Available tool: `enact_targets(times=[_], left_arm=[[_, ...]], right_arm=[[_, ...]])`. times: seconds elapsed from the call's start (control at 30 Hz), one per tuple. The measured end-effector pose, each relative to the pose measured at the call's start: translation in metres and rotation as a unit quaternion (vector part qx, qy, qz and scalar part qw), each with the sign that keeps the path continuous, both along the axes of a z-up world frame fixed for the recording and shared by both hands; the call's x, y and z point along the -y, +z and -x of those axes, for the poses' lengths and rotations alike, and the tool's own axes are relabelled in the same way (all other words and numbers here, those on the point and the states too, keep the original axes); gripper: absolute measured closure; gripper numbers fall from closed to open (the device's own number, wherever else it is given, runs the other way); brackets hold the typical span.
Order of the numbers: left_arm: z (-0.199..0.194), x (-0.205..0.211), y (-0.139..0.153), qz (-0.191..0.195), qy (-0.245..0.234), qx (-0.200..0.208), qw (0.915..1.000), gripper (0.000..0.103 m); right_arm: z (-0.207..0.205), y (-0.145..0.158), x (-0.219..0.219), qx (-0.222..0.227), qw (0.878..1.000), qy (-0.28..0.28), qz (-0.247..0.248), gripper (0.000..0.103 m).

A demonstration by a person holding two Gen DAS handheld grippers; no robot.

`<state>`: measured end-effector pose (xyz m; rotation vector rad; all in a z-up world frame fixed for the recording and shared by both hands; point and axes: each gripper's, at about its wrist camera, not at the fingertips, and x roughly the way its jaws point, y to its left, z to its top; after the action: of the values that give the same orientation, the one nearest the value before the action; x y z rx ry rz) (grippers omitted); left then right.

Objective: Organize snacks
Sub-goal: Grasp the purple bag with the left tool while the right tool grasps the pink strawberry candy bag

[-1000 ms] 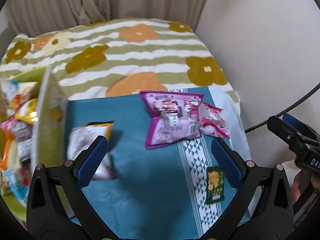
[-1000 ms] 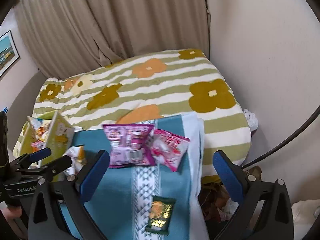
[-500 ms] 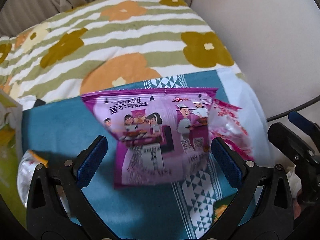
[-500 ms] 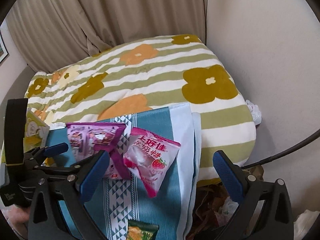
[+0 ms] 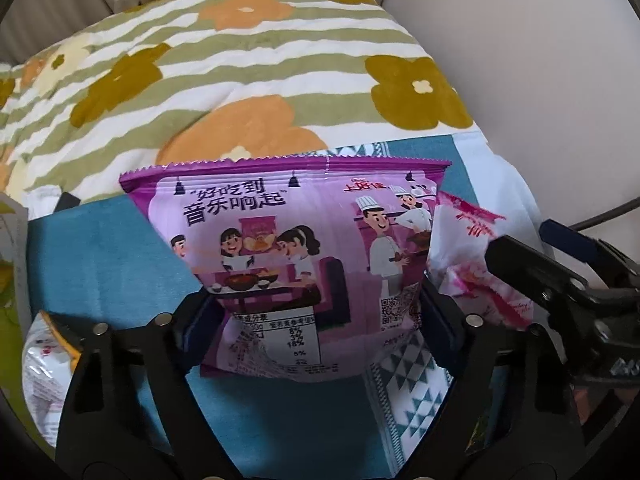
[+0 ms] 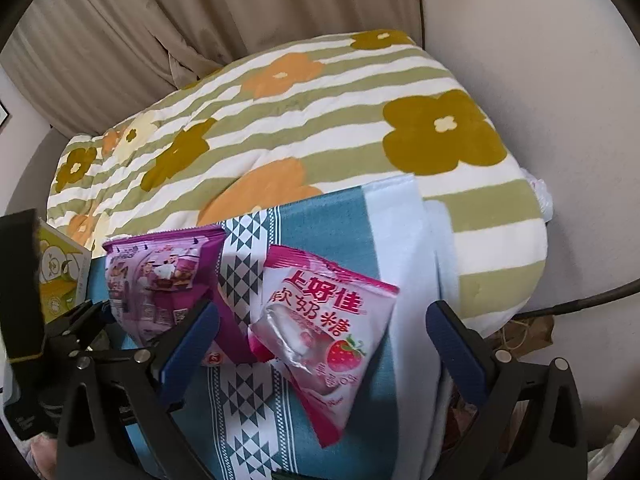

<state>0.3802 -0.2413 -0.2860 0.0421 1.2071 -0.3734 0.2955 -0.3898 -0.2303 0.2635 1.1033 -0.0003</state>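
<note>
the purple snack bag [image 5: 288, 256] lies on the teal cloth [image 5: 112, 256] spread over the bed, its serrated top edge away from the camera and its printed back with cartoon cooks and a nutrition table facing up. the left tongs [image 5: 308, 320] reach steeply down over its lower part, and their jaws have just been closing; the blue pads now press against the bag's two side edges, so the left tongs are clamped on the purple snack bag. in the right wrist view the same bag [image 6: 160, 280] shows at the left with the left tongs [image 6: 92, 320] at its edge.

just beside it, on its right and touching or slightly overlapping it, lies the pink strawberry candy bag [image 6: 320, 328], tilted, partly on the cloth's white patterned stripe [image 6: 240, 264]. in the left wrist view this pink bag [image 5: 464, 248] peeks out behind the purple one. the right tongs [image 6: 320, 344] hang over the pink bag with their blue pads well apart on either side of it, not touching it; they hold nothing. from the left wrist view the right tongs [image 5: 560, 280] appear at the right edge.

at the lower left of the left wrist view a white and orange snack packet [image 5: 44, 356] lies on the cloth, partly hidden by the tongs' frame. a green box [image 6: 60, 276] stands at the far left. beyond the cloth stretches the green-striped flowered blanket [image 6: 320, 120], with beige curtains [image 6: 200, 12] behind and a pale wall [image 6: 540, 60] to the right.
</note>
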Motion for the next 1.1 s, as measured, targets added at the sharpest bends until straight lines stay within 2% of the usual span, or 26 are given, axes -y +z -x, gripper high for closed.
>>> enact_targets(times=[0.37, 0.5, 0.6, 0.67, 0.73, 0.87, 1.1], left_arm=[[0.005, -0.03, 0.002, -0.003, 0.019, -0.01, 0.9998, 0.02], [0.008, -0.034, 0.002, -0.003, 0.02, -0.009, 0.9998, 0.02], [0.009, -0.035, 0.004, -0.001, 0.023, -0.009, 0.9997, 0.02], [0.011, -0.036, 0.006, 0.002, 0.023, -0.008, 0.9997, 0.021], [0.013, -0.035, 0.009, 0.003, 0.022, -0.004, 0.9998, 0.021], [0.018, -0.035, 0.021, 0.008, 0.017, 0.006, 0.9998, 0.021], [0.039, -0.037, 0.061, 0.025, 0.016, 0.034, 0.999, 0.021]], right_arm=[[-0.011, -0.029, -0.008, -0.037, 0.999, 0.002, 0.004, 0.001], [-0.014, -0.042, -0.011, -0.055, 0.998, 0.007, 0.006, 0.014], [-0.012, -0.042, -0.014, -0.048, 0.999, 0.008, 0.016, 0.025], [-0.011, -0.04, -0.015, -0.045, 0.999, 0.008, 0.026, 0.042], [-0.01, -0.037, -0.014, -0.041, 0.999, 0.009, 0.022, 0.048], [-0.004, -0.03, -0.012, -0.034, 0.999, 0.002, 0.02, 0.053], [0.019, 0.011, -0.01, 0.009, 1.0, -0.008, 0.01, 0.055]])
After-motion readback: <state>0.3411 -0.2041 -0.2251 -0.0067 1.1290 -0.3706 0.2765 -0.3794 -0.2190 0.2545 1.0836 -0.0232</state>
